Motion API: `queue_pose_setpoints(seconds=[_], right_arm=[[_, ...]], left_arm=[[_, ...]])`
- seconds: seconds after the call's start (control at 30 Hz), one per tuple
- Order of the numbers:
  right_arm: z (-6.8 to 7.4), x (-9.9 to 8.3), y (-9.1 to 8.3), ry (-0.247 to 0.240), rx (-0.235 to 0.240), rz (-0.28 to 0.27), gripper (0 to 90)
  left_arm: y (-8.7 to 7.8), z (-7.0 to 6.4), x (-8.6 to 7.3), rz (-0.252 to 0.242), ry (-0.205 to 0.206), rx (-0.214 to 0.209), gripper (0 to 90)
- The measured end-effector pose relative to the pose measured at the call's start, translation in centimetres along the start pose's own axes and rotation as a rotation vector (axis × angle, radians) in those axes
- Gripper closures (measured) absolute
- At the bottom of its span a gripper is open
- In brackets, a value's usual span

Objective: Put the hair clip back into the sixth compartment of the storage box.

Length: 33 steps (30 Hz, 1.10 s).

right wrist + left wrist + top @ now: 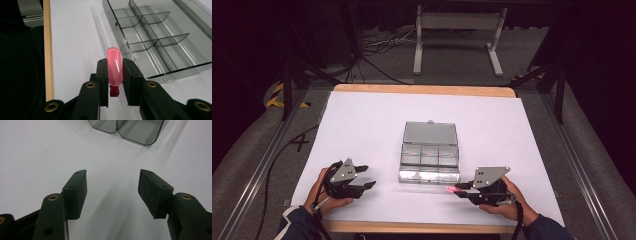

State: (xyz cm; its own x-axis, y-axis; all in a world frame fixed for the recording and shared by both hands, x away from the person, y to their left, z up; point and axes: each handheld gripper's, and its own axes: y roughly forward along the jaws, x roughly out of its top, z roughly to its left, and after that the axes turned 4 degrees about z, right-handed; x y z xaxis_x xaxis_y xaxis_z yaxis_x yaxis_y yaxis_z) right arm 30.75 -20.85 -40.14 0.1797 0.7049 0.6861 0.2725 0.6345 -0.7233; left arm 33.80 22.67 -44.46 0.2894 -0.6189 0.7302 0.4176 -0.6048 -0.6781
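So from where I'm standing, the whole thing comes down to how that little pink bottle (pixel 114 67) lines up with the clear plastic box (pixel 430 158) in the middle of the table (pixel 362 125).

The right gripper (pixel 458 189) has its jaws clamped on the bottle, squeezing it from both sides around the lower half. In the right gripper view the bottle's long axis runs straight out along the jaws, rounded end pointing away from the hand, dark red cap (pixel 114 91) tucked back toward the gripper body. The box sits just ahead and off to one side of the bottle tip there, lid flipped open, dividers making a row of small compartments. From the high view the pink tip hangs just short of the box's near right corner, close to it but not touching as far as I can tell.

The left gripper (pixel 369 178) is parked near the box's other side with its jaws spread wide and nothing between them, hovering over bare table.

The right hand is clearly nearer and already loaded, so I'd guess the next bit is swinging the bottle over a compartment and letting go. Looks like it'd have to turn to lie flat between dividers.
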Motion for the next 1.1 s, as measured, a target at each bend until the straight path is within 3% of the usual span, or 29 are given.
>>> queue_pose_setpoints(seconds=[0.6, 0.83, 1.1], right_arm=[[-2.3, 1.3, -1.2, 0.006, -0.058, -0.047, 76.6], [-3.5, 2.1, -0.4, -0.004, -0.067, -0.032, 76.6], [-4.4, 2.5, 0.9, -0.007, -0.043, -0.004, 76.6]], left_arm=[[-0.3, 0.0, 0.1, -0.006, -0.012, 0.008, 41.8], [-0.2, -0.2, 0.1, -0.001, -0.002, 0.007, 41.6], [-0.2, -0.1, 0.2, -0.001, 0.0, 0.006, 41.6]])
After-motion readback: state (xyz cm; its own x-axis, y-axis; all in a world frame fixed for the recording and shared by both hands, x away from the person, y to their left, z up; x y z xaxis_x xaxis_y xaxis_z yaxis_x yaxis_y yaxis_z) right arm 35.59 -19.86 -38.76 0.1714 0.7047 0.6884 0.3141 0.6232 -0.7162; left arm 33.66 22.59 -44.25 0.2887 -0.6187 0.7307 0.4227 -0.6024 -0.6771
